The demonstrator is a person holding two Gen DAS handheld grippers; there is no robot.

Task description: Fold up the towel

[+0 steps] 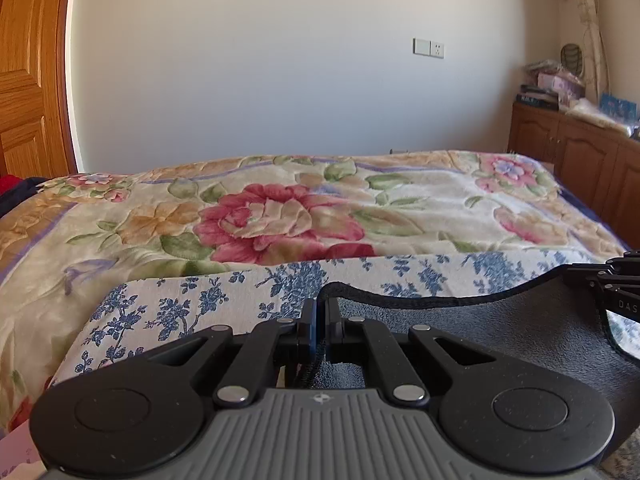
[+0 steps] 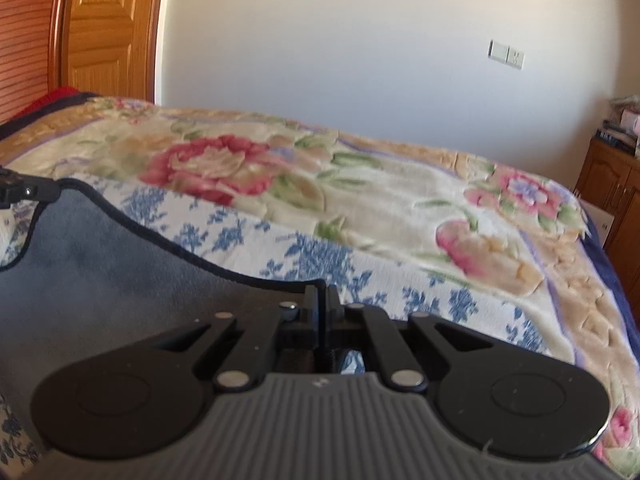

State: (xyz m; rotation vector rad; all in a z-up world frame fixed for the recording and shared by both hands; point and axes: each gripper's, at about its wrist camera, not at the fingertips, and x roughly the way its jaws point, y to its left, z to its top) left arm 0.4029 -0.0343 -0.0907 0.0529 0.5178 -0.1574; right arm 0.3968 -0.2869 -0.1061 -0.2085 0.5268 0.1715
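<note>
Left gripper (image 1: 321, 322) clamped on grey towel (image 1: 500, 332) corner; right gripper (image 2: 325, 310) clamped on other. Hem stretches three-to-nine between them; floral bedsheet (image 1: 200, 304) lies twelve o'clock.

The grey towel's (image 2: 120, 264) dark-trimmed corner is pinched between the right gripper's (image 2: 323, 300) closed jaws above the flowered bed (image 2: 400, 184).
</note>
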